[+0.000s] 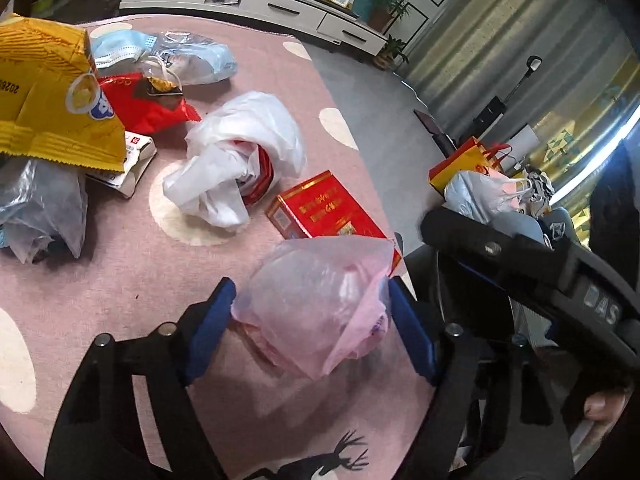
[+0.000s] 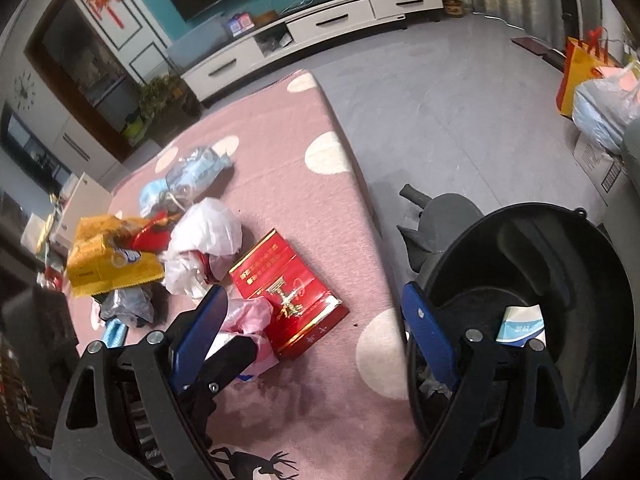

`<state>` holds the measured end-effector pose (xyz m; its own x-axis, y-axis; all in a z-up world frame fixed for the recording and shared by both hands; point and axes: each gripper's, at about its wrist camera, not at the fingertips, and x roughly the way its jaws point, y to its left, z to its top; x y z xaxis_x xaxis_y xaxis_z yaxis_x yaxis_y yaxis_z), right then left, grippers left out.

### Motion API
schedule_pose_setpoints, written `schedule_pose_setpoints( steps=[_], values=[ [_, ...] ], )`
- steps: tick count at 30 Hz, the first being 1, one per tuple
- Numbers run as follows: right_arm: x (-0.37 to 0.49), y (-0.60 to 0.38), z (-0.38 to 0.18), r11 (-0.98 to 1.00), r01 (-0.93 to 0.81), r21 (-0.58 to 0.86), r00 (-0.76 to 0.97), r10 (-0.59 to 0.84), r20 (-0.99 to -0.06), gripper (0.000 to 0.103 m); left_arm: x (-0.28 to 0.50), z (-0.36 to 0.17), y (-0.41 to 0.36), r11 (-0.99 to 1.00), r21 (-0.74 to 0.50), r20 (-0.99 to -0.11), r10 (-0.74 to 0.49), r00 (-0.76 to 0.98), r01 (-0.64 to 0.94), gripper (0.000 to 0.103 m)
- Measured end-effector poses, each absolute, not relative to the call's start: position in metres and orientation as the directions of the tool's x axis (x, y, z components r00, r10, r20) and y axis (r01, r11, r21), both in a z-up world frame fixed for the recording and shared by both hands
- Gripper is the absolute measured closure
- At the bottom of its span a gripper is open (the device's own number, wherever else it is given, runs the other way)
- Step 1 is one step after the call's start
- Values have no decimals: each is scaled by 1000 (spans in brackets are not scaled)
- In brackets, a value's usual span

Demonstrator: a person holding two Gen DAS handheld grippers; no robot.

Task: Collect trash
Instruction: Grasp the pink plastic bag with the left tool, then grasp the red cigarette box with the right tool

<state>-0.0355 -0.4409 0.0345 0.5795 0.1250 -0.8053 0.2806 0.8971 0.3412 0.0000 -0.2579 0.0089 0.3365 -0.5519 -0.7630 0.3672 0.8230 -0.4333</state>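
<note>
One blue-and-white packet (image 2: 520,326) is already binned, a pink bag (image 1: 316,304) is bracketed by the spread left gripper (image 1: 310,320), the right gripper (image 2: 316,332) is held open and empty, and much litter is left ahead.

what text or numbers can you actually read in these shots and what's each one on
"202": start of a printed number on the yellow snack bag, cut off at the frame edge.
Gold lettering on the red box: too blurred to read.
Blue print on the white carton in the black bin: unreadable.
</note>
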Motion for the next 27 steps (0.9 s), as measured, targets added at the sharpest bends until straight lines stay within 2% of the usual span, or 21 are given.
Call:
schedule_pose_setpoints(
  steps=[4,8,15,27],
  values=[
    [-28,-431,31,911,249,328,572,135,-809,16,-6,12,-245,837,-429,-767,-537,352,340,37],
    [-18,-421,24,922,228,313,556,140,-819,16,-9,16,-222,847,-438,-765,-527,370,302,41],
    [2,-397,7,960,175,218,507,102,-856,16,-13,24,-193,887,-382,-775,-460,433,258,43],
    [7,-379,-10,991,125,41,484,-25,-874,16,-11,22,-181,894,-385,-781,-448,435,230,43]
  ],
)
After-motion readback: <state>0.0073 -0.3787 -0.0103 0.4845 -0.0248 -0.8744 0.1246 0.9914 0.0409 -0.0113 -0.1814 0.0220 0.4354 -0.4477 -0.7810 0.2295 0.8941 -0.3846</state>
